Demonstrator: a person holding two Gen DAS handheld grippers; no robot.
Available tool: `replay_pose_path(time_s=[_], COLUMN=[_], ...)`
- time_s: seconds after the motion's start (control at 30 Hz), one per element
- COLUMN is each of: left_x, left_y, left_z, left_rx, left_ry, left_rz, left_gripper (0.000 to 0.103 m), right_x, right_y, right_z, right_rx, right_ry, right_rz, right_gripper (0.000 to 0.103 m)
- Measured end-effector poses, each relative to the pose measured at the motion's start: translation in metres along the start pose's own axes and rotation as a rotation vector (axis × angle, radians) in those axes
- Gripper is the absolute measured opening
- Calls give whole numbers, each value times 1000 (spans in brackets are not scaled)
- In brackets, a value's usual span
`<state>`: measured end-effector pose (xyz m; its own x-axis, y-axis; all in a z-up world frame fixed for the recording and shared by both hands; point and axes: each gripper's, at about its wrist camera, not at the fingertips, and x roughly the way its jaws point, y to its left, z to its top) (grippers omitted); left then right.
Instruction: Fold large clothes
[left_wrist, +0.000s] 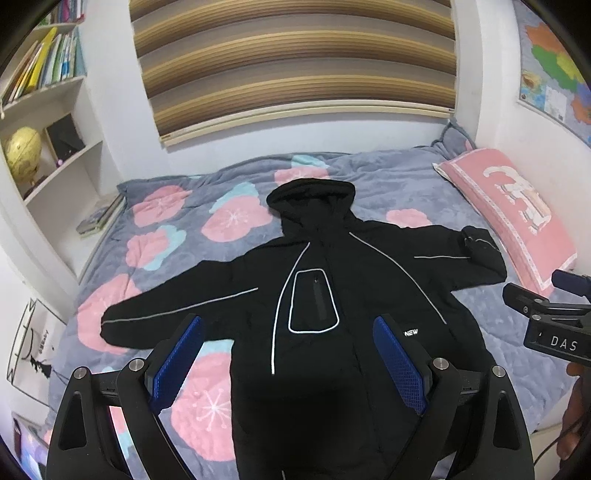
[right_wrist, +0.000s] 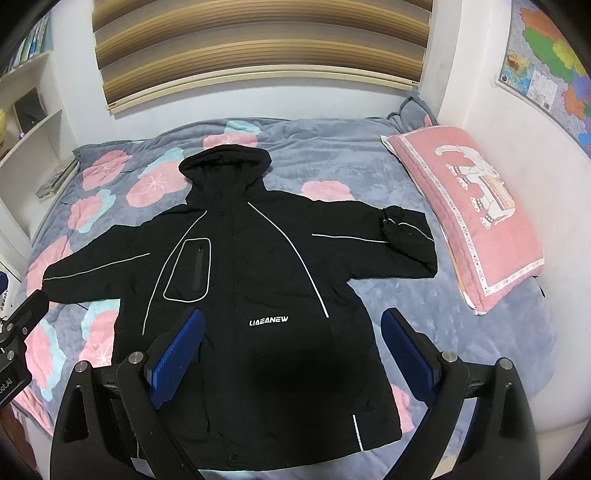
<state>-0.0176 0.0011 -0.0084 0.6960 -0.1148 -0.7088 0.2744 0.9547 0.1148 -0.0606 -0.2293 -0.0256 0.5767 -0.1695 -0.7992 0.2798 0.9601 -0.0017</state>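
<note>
A large black hooded jacket with thin white reflective piping (right_wrist: 236, 266) is lying face up and spread flat on the grey fleece bed cover with pink and pale-blue flower prints (right_wrist: 332, 155), its hood pointing toward the wall and both sleeves extending outward. The right sleeve cuff (right_wrist: 402, 236) is lying near the pink quilted pillow (right_wrist: 469, 210), apparently doubled back on itself. The left gripper (left_wrist: 288, 365) is hovering above the lower body of the jacket with its blue pads wide apart, gripping nothing. The right gripper (right_wrist: 291, 360) is likewise standing spread and empty over the hem area. No fold is showing yet. The garment is appearing soft, padded and moderately bulky, with a smooth shell that is likely slipping between pads; pinching a seam, cuff or hem edge is probably giving the firmest hold. A sleeve end and the matching shoulder are appearing to be the sensible first grasp points.
</note>
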Motion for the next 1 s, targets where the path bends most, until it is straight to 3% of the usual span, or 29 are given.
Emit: replay_pose_path(time_s=[0.27, 1.0], left_x=[2, 15], left_y=[-2, 3], left_z=[-1, -1], left_rx=[10, -3], left_ry=[0, 12], left_rz=[-32, -23], left_gripper=[93, 93], right_x=[1, 20], right_y=[4, 12], right_z=[0, 3], right_rx=[6, -20], right_ry=[8, 28], right_rz=[2, 30], right_gripper=[97, 97])
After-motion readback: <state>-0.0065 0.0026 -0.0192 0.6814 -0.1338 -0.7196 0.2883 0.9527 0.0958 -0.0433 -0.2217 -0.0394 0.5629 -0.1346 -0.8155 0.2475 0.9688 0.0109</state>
